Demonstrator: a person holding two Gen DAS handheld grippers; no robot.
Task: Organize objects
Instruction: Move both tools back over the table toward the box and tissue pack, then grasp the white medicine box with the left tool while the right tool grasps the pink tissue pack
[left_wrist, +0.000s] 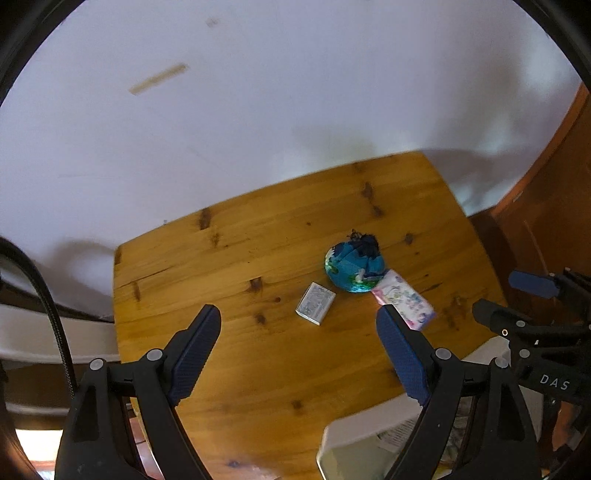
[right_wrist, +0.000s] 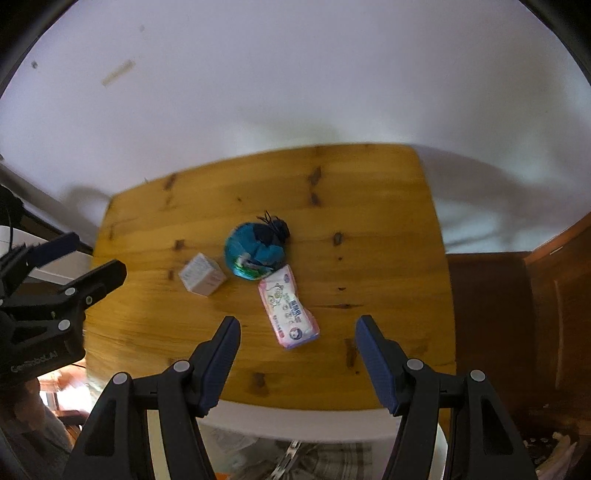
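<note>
Three objects lie together on a wooden table (left_wrist: 240, 258) (right_wrist: 369, 229). A small white box (left_wrist: 315, 303) (right_wrist: 202, 274) sits left of a blue-green cloth bundle with a dark tied top (left_wrist: 355, 266) (right_wrist: 255, 254). A pink tissue pack (left_wrist: 404, 301) (right_wrist: 289, 308) lies against the bundle's near right side. My left gripper (left_wrist: 299, 314) hovers open above the table, nothing between its fingers; the box shows in the gap. My right gripper (right_wrist: 298, 325) is open too, with the tissue pack in view between its fingertips, below them. Each gripper shows at the other view's edge, the right gripper (left_wrist: 517, 295) and the left gripper (right_wrist: 88, 258).
A white wall runs behind the table. Brown wooden furniture (right_wrist: 517, 314) stands to the right. A white bin or basket (left_wrist: 369, 435) (right_wrist: 295, 443) with paper and cloth inside sits below the table's near edge. A black cable (left_wrist: 55, 325) hangs at the left.
</note>
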